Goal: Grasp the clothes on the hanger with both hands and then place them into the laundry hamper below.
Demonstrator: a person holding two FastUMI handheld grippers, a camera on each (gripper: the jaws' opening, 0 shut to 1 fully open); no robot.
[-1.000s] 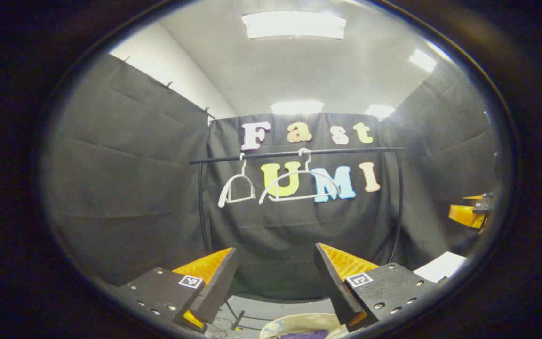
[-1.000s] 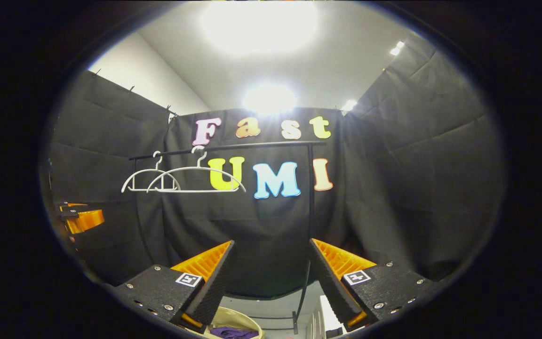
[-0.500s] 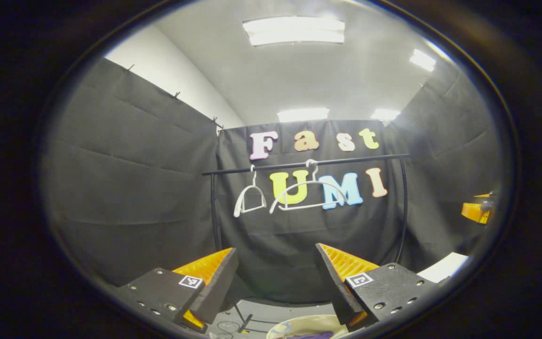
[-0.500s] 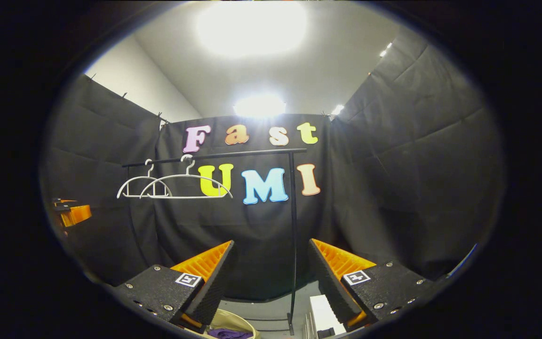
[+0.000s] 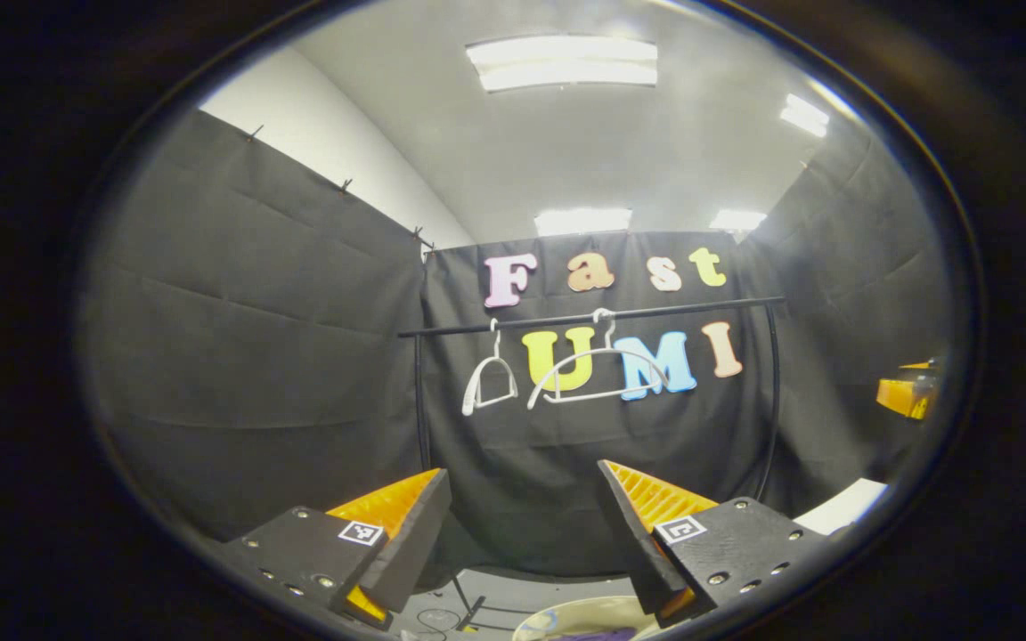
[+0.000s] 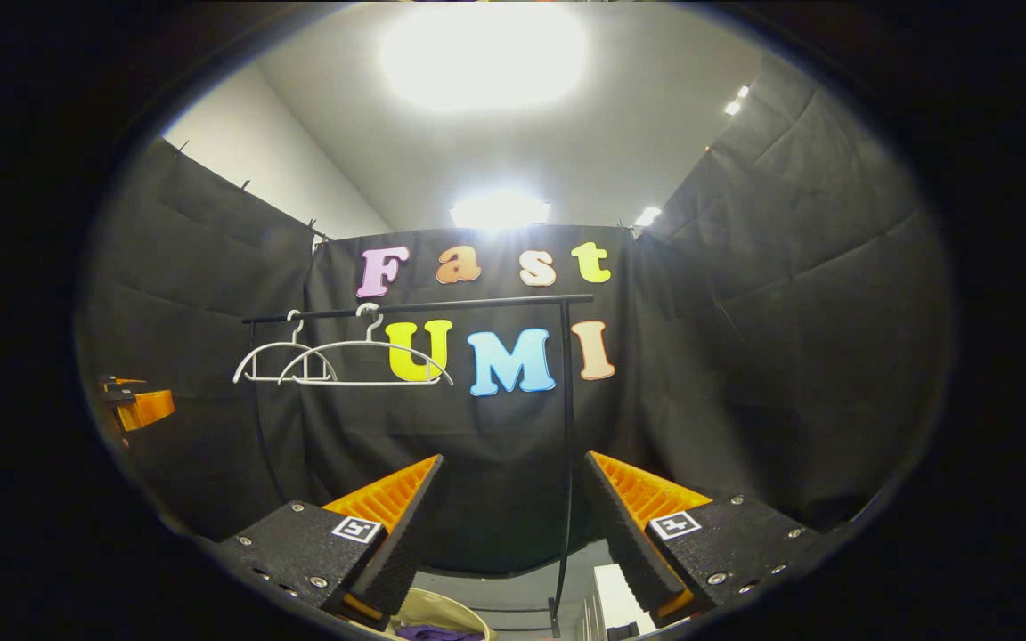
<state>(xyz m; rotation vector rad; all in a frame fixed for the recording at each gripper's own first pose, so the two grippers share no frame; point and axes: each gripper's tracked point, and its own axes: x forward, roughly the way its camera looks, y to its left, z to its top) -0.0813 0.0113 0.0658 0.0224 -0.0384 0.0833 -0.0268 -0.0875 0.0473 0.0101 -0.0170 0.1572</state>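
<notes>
At six o'clock in both views, the laundry hamper (image 5: 580, 616) rim shows purple clothes (image 6: 437, 633) inside. Both the left tongs (image 5: 522, 512) and right tongs (image 6: 513, 503) are released, gaping on open air. Two bare white hangers (image 6: 362, 361) hang well apart from them at twelve o'clock on the black rail (image 5: 593, 316).

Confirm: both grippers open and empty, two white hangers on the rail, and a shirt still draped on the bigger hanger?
Not quite. The bigger hanger is bare, as the right gripper view shows; no shirt hangs on it. The rest holds: the left gripper and right gripper are open and empty, and the smaller hanger hangs beside it on the rail.
</notes>
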